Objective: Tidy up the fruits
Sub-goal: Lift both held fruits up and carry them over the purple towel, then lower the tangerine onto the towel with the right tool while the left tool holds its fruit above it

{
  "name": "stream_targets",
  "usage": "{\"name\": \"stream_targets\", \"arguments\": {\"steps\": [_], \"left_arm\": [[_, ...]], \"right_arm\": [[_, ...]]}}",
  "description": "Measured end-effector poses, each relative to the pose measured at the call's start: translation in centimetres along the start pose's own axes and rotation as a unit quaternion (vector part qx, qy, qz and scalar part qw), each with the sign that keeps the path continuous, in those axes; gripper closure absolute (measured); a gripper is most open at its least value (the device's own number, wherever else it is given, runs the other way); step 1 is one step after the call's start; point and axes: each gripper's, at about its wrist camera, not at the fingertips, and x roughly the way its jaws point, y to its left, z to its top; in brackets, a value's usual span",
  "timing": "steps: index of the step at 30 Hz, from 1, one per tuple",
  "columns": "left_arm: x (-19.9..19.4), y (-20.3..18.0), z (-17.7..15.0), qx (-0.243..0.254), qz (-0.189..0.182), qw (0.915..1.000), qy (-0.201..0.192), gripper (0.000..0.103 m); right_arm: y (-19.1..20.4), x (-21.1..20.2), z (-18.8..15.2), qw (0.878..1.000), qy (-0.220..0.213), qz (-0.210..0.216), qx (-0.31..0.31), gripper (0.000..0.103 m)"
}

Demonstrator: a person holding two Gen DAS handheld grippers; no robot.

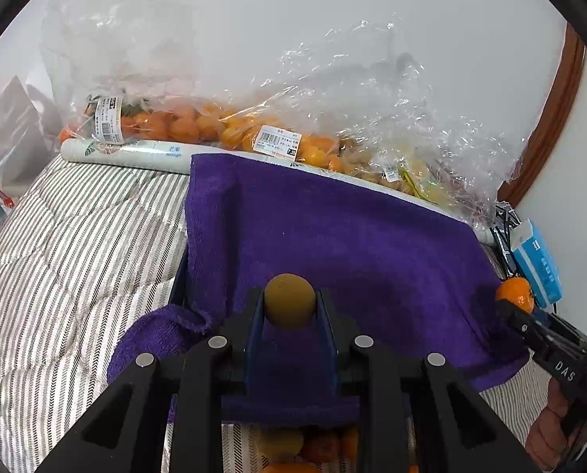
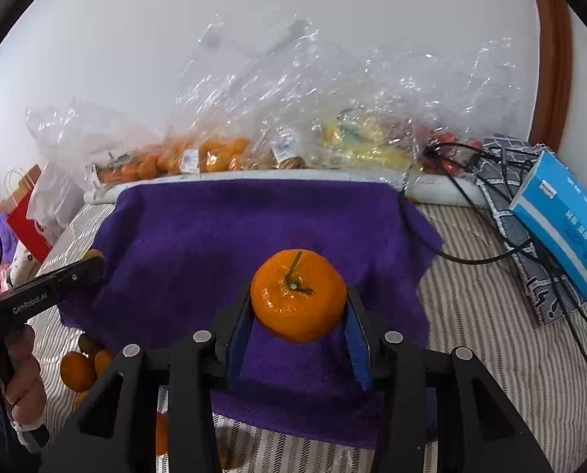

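Over a striped quilted bed draped with a purple terry towel (image 2: 230,228), my left gripper (image 1: 289,307) has its jaws clamped on a small round olive-brown fruit (image 1: 289,300); my right gripper (image 2: 299,299) pinches a glossy orange mandarin (image 2: 298,295). Both fruits sit right at the fingertips, so I judge either could squirt forward and roll off the towel.

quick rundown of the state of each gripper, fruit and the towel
left gripper: shut on small brownish-green round fruit
right gripper: shut on orange mandarin with green stem
purple terry towel: spread out, draped
clear plastic bags of oranges: lying against wall
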Motion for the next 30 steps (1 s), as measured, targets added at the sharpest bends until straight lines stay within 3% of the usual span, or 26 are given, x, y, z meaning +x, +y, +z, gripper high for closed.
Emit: {"name": "stream_targets", "arguments": {"steps": [30], "left_arm": [[1.3,-0.4,-0.6,0.01,0.022,0.9994,0.026,0.078]], "right_arm": [[1.2,1.5,-0.7,0.999,0.031,-0.006,-0.022,0.059]]}}
